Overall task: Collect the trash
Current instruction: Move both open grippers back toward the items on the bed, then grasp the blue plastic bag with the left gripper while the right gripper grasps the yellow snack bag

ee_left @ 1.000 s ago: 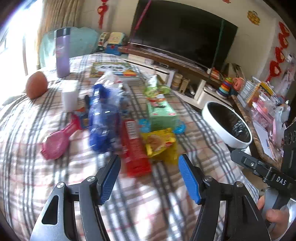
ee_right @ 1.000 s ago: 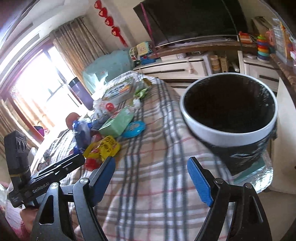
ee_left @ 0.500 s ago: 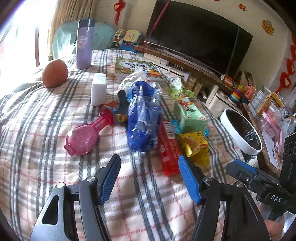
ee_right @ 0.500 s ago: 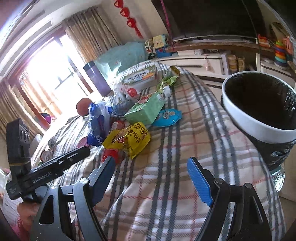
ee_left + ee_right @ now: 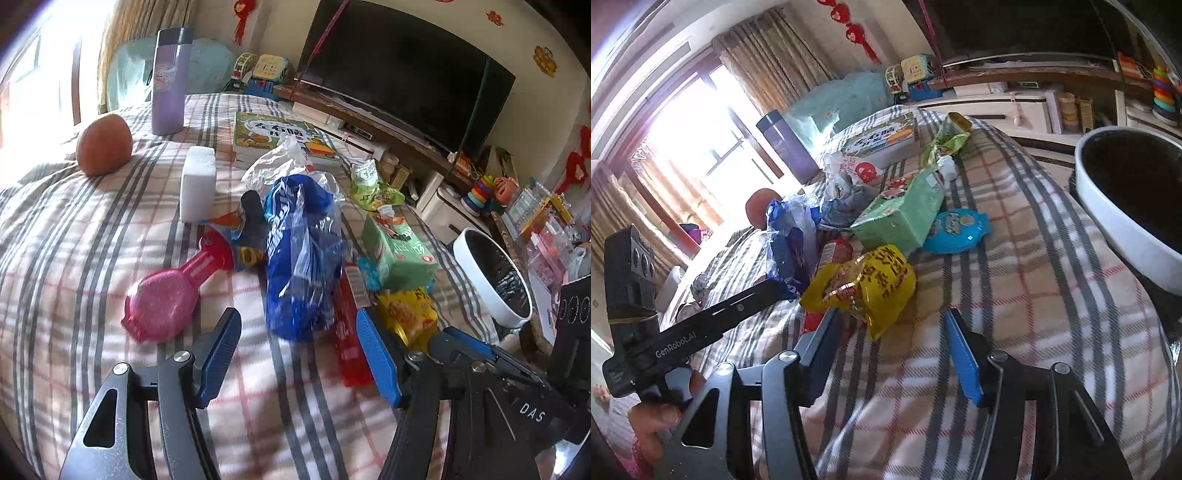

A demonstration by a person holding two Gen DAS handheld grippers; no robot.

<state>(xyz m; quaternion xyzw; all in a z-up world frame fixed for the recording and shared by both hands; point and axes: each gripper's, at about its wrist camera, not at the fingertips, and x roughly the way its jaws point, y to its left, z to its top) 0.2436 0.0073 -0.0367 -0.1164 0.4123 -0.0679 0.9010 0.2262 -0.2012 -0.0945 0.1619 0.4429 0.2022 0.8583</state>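
The right hand-held gripper [image 5: 890, 343] hangs low over the checked cloth of the table [image 5: 1015, 332], its jaws at a middling gap and closing, with only the lower tip of the yellow snack wrapper [image 5: 871, 284] reaching in between them; the pads do not appear to press on it yet. That wrapper lies just ahead of the fingertips and a little to the left, crumpled, its long axis running up and to the right away from the gripper. The left hand-held gripper [image 5: 299, 354] stands about half open and empty above bare cloth, and the blue plastic bag [image 5: 303, 258] lies straight ahead of it, lengthwise along its pointing line. The yellow wrapper sits off that gripper's right finger, so the right hand looks the nearer one for it.

A red wrapper [image 5: 349, 332] lies flat between the blue bag and the yellow wrapper, long axis pointing away. Further on are a green carton [image 5: 901, 218], a small blue packet [image 5: 955, 230] beside it, and a green sachet [image 5: 945, 142]. A pink toy [image 5: 166, 299] lies to the left of the blue bag.

The white-rimmed bin [image 5: 1126, 210], lined in black, stands off the table's right edge, to the right of the right gripper; judging by this, a short swing rightward would carry the wrapper over it.
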